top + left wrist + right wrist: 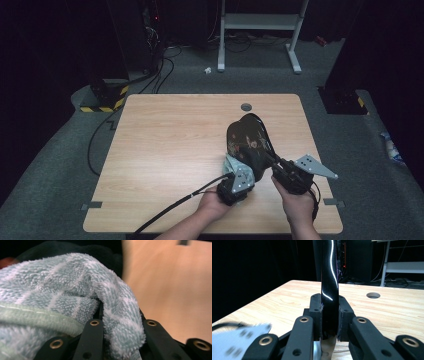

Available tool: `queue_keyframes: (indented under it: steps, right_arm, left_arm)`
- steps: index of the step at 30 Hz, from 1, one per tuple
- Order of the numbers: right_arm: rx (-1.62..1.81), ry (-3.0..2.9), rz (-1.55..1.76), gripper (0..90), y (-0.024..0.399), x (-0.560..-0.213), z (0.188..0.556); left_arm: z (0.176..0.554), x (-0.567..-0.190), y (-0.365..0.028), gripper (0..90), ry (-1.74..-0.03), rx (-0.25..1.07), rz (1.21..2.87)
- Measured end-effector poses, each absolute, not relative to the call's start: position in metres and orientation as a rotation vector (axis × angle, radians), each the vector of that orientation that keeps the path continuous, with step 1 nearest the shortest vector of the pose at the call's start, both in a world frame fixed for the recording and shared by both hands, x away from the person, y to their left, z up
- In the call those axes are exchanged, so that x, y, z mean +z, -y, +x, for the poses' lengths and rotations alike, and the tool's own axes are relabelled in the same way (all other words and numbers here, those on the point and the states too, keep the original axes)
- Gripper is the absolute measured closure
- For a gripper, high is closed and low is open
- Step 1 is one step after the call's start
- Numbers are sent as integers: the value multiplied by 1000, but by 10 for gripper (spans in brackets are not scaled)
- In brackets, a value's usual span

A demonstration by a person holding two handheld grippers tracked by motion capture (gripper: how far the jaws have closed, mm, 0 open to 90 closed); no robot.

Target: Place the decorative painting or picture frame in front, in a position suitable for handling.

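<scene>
Toward four o'clock on the pale wooden table (165, 145), the right gripper (329, 315) clamps a glossy black curved lacquer tray (250, 140) upright. At its seven o'clock, the left gripper (120, 322) pinches a fluffy pale-green terry cloth (62, 297); open tabletop lies toward nine.

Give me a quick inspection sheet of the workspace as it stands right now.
Surface: wooden table, round grommet hole near the far edge.
Job's things: glossy black tray with a floral pattern, held on edge; pale blue-green terry towel against its lower edge.
Clutter: nothing seen on the table.
Grippers: left gripper shut on the towel; right gripper shut on the tray's rim.
Cables: left gripper cable trails off the near edge; black cables on the floor beyond.
Surroundings: dark room, grey carpet, white stand legs, hazard-striped base.
</scene>
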State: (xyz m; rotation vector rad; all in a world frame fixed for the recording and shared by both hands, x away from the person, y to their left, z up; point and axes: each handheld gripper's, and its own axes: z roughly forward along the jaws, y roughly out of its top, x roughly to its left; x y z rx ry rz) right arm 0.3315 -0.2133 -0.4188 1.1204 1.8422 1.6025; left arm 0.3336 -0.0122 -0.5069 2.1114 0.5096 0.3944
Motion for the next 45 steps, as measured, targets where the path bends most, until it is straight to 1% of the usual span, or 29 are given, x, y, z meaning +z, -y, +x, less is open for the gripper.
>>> queue_keyframes:
  steps: [2,3,5,7,8,10,11,14,16,20,21,27,29,33,36,42,43,45]
  right_arm:
    - [1606,-1844,1120,785,214,-419,332]
    - [1606,-1844,1121,785,214,-419,331]
    - [1604,-1846,1119,785,214,-419,331]
    - [1602,-1847,1117,785,214,-419,331]
    - [1602,-1847,1117,785,214,-419,331]
    - [1607,-1845,1124,784,215,-419,332]
    - [1609,-1845,1124,785,215,-419,332]
    - [1605,-1845,1129,784,216,-419,332]
    - [1605,-1842,1132,784,216,-420,332]
    - [1604,-1843,1128,785,215,-420,332]
    - [1603,-1844,1126,784,215,-420,332]
    - [1600,-1846,1114,784,214,-419,331]
    - [1602,-1847,1116,784,214,-419,331]
    - [1604,-1843,1123,784,215,-420,332]
    - [1601,-1840,1124,783,215,-420,332]
    - [1601,-1840,1122,784,215,-420,332]
    - [1600,-1840,1122,784,215,-419,333]
    - [1601,-1841,1121,784,215,-419,333]
  left_arm:
    - [326,-500,18,785,-470,365,2099]
    - [323,-491,19,784,-452,359,2065]
    - [322,-484,19,783,-447,369,2044]
    - [331,-473,12,784,-478,365,1992]
    - [331,-473,12,784,-478,365,1992]
    - [344,-470,4,785,-519,383,1970]
    - [344,-470,4,785,-519,383,1970]
    - [363,-479,-7,787,-589,425,1983]
    - [367,-483,-9,786,-606,446,2004]
    - [393,-511,-23,786,-718,520,2153]
    - [397,-515,-26,785,-736,535,2161]
    - [422,-502,-43,784,-875,599,2079]
    - [427,-500,-43,784,-891,589,2082]
    - [424,-503,-35,785,-866,569,2110]
    - [410,-507,-25,786,-815,500,2121]
    - [375,-508,-7,786,-685,421,2146]
    - [375,-508,-7,786,-685,421,2146]
    - [361,-509,0,786,-640,372,2144]
